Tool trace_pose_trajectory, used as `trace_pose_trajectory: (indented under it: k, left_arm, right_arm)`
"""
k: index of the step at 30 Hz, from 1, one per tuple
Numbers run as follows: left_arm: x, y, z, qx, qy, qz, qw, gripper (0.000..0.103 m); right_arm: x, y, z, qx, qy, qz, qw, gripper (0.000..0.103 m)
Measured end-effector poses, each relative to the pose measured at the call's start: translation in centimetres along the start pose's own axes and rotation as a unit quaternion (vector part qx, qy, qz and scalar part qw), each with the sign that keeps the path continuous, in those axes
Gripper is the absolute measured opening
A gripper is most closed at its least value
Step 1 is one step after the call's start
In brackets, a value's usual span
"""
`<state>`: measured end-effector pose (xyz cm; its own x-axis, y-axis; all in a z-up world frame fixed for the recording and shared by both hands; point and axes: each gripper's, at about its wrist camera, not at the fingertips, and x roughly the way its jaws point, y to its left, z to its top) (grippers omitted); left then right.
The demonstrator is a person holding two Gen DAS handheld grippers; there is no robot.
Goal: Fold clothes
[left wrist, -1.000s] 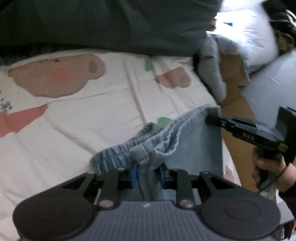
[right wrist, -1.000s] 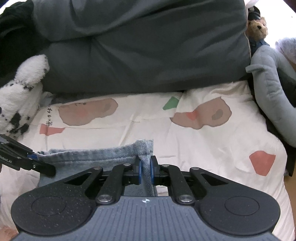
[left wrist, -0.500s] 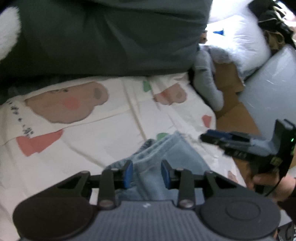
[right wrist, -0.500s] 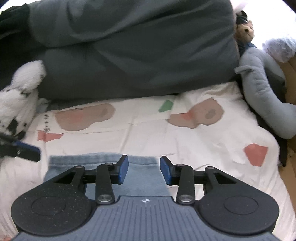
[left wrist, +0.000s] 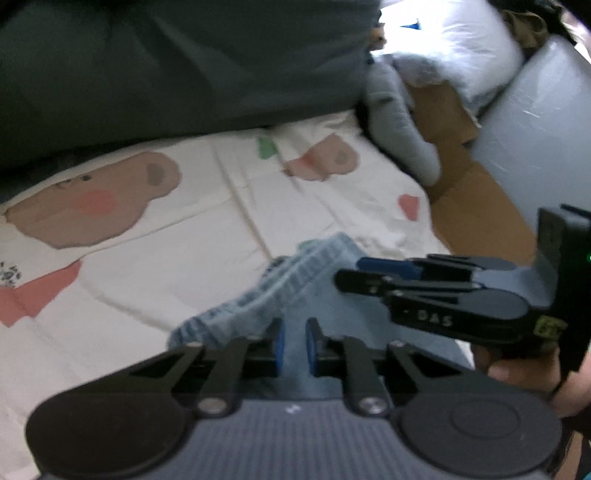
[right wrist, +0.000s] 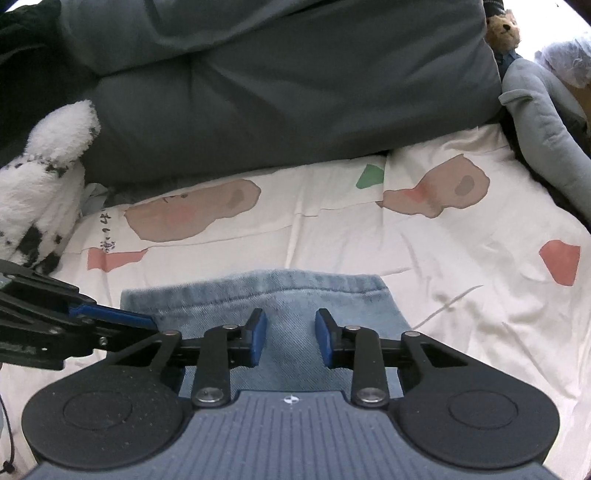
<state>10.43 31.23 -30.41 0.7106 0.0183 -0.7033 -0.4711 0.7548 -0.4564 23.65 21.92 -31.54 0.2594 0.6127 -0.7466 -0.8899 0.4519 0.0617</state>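
printed bedsheet (right wrist: pixel 332 236); both hand-held grippers gape empty over denim garment (right wrist: pixel 288 317).

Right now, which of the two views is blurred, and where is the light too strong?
Left wrist view: motion-blurred overall, the jeans soft; the white pillow at top right is overexposed. Right wrist view: sharp, only the top right corner by the teddy bear washes out.

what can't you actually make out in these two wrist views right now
- Near part of the folded light-blue denim garment: hidden under the gripper body in both views.
- Left gripper: the left wrist view is motion-blurred; a narrow gap shows between the pads, but whether they touch the denim is unclear.
- Small black print on the cream patterned bedsheet: too small to read.
- Brown teddy bear: cut off by the top edge.
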Motion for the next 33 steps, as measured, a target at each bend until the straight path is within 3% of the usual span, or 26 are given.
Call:
trace_pose_trajectory:
  k: [1, 14, 20, 26, 33]
  left_arm:
    - [0.1, 0.4, 0.0, -0.004, 0.000, 0.005, 1.0000, 0.002]
    - [2.5, 2.5, -0.9, -0.016, 0.013, 0.009, 0.9998, 0.003]
    - [0.3, 0.8, -0.7, -0.003, -0.011, 0.009, 0.9999, 0.004]
    - [-0.1, -0.6, -1.5, 0.009, -0.003, -0.016, 0.9998, 0.005]
    - [1.3, -0.1, -2.6, 0.014, 0.016, -0.001, 0.9998, 0.003]
  right_arm:
    - [0.3, 0.1, -0.1, 0.002, 0.001, -0.001, 1.000, 0.031]
    - [3.5, 1.1, -0.7, -0.012, 0.017, -0.014, 1.000, 0.034]
    - [0.7, 0.5, 0.0, 0.001, 0.007, -0.010, 1.000, 0.019]
    - [-2.0, 0.3, -1.0, 0.005, 0.001, -0.007, 1.000, 0.013]
    - [0.9, -0.2, -3.5, 0.039, 0.041, -0.025, 0.998, 0.014]
